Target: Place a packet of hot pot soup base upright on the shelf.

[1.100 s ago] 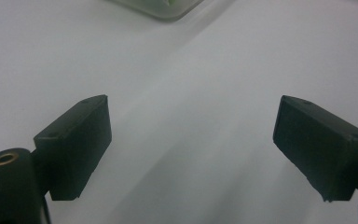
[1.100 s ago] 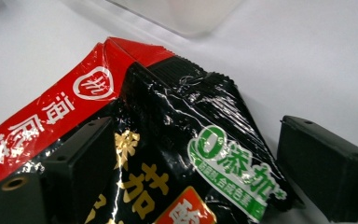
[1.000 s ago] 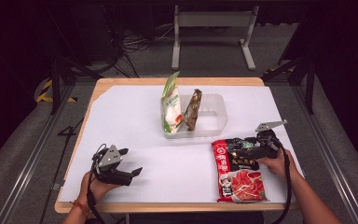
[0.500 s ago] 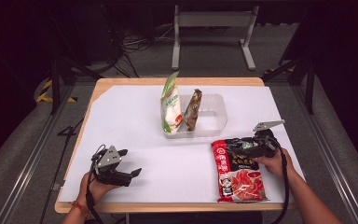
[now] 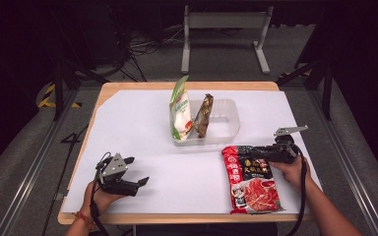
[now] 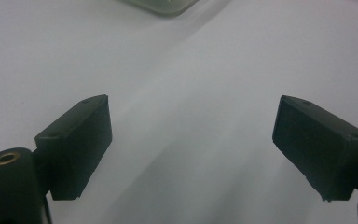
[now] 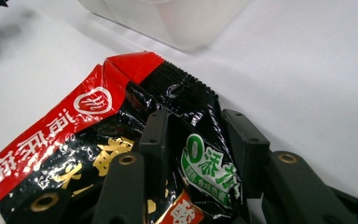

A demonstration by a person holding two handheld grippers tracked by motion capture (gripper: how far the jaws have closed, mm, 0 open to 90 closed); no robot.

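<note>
A red and black noodle packet (image 5: 253, 182) lies flat at the table's front right. My right gripper (image 5: 250, 158) reaches from the right over the packet's top edge, and its jaws have just been closing. In the right gripper view the right gripper (image 7: 196, 122) pinches the packet (image 7: 74, 135) near its black crimped top corner, and the foil bunches between the pads. My left gripper (image 5: 136, 171) rests at the front left over the bare white sheet. In the left gripper view the left gripper (image 6: 191, 144) stands wide open with nothing between its pads.
A clear plastic tub (image 5: 229, 123) stands mid-table, just beyond the packet. A green and white pouch (image 5: 179, 110) and a brown packet (image 5: 203, 115) lean upright in its left half. A white sheet (image 5: 138, 123) covers the wooden tabletop. The tub's corner (image 7: 177, 18) lies close ahead of the right gripper.
The right gripper's jaws have closed on the top of the red packet. The left gripper and the tub's contents have stayed put.
</note>
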